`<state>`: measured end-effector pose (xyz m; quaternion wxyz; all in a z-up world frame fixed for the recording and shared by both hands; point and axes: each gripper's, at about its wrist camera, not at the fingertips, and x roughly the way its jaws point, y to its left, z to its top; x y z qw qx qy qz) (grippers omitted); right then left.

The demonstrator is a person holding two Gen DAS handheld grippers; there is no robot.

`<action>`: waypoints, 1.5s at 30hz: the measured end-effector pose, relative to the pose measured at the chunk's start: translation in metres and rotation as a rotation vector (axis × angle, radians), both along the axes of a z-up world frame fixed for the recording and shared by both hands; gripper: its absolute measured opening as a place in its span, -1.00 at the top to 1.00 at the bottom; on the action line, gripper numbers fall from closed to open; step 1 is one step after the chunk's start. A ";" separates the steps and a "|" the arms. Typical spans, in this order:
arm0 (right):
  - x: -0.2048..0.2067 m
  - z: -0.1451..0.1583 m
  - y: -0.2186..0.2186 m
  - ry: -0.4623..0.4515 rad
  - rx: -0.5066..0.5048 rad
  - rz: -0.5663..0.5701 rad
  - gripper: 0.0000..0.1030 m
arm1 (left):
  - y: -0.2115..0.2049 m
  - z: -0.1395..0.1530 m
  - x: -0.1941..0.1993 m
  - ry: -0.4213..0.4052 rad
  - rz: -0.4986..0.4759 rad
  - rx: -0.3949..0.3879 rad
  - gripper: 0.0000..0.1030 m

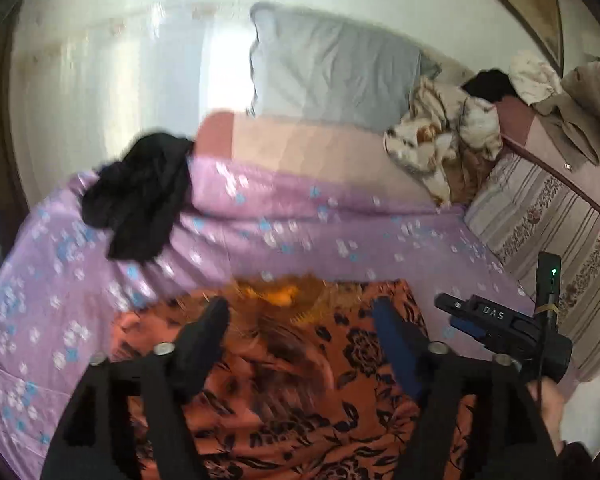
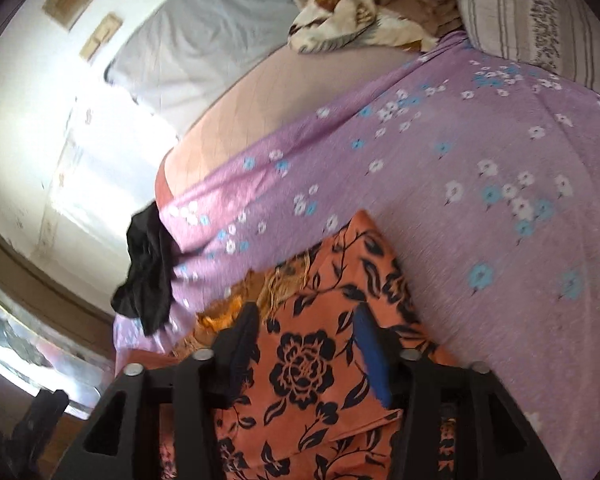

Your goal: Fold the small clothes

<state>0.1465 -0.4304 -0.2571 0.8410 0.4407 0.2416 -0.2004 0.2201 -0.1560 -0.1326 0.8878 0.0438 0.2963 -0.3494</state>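
Item: orange floral garment (image 1: pixel 300 400), spread flat on the bed's purple floral sheet (image 1: pixel 260 216), at the near edge.
Bearing from your left gripper (image 1: pixel 300 320): directly under and ahead; the cloth's far hem with its yellow fringe lies just past the fingertips.
Left jaws: apart, nothing pinched; cloth shows in the gap but the pads do not press on it.
Bearing from your right gripper (image 2: pixel 304 328): the same garment (image 2: pixel 300 364) lies below, its far corner ahead and slightly right of the tips.
Right jaws: apart, no cloth clamped.
Long axis: cannot tell; the near part of the cloth is hidden by the grippers.
Nearer hand: both hang over it; judged about equal.
Second item: black garment (image 1: pixel 140 200), crumpled at the bed's left edge, well apart from both, nearer your left.
Next move, judged: descend onto the near corners.
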 end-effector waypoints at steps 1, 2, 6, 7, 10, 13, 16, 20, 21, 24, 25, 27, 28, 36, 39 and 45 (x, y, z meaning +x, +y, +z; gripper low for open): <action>-0.001 0.002 -0.001 -0.002 -0.002 0.002 -0.13 | 0.008 0.002 0.008 -0.009 0.030 -0.011 -0.58; -0.001 0.002 -0.001 -0.002 -0.002 0.002 -0.13 | 0.019 0.005 0.016 -0.012 0.074 -0.022 -0.59; 0.006 0.001 0.003 0.003 0.011 0.060 -0.13 | 0.071 -0.011 0.058 0.029 0.325 -0.017 -0.65; 0.009 0.000 0.007 0.005 0.013 0.083 -0.13 | 0.086 -0.025 0.074 0.070 0.393 0.006 -0.65; 0.024 -0.001 0.024 0.012 0.004 0.170 -0.13 | 0.113 -0.061 0.103 0.170 0.520 0.067 -0.65; 0.045 0.009 0.049 0.013 -0.081 0.262 -0.13 | 0.125 -0.095 0.120 0.211 0.619 0.197 -0.65; 0.072 0.025 0.081 0.001 -0.192 0.357 -0.13 | 0.121 -0.130 0.128 0.269 0.619 0.376 -0.65; 0.103 0.027 0.130 0.040 -0.325 0.460 -0.13 | 0.101 -0.157 0.126 0.263 0.532 0.539 -0.65; 0.110 0.022 0.143 0.063 -0.355 0.491 -0.13 | 0.097 -0.156 0.125 0.242 0.520 0.554 -0.65; 0.122 0.010 0.175 0.155 -0.495 0.542 -0.12 | 0.098 -0.154 0.122 0.226 0.485 0.562 -0.65; 0.124 0.005 0.182 0.199 -0.549 0.543 -0.08 | 0.100 -0.154 0.122 0.237 0.482 0.553 -0.65; 0.127 -0.009 0.184 0.340 -0.620 0.517 -0.06 | 0.105 -0.154 0.121 0.269 0.476 0.527 -0.65; 0.126 -0.019 0.178 0.440 -0.641 0.494 -0.06 | 0.106 -0.153 0.119 0.275 0.473 0.522 -0.65; 0.056 -0.042 0.115 0.680 -0.407 0.476 -0.06 | 0.105 -0.155 0.115 0.261 0.423 0.547 -0.65; 0.043 -0.015 0.090 0.532 -0.304 0.438 -0.11 | 0.106 -0.155 0.112 0.258 0.412 0.549 -0.65; 0.035 0.003 0.042 0.334 -0.125 0.286 -0.36 | 0.109 -0.157 0.114 0.268 0.395 0.538 -0.66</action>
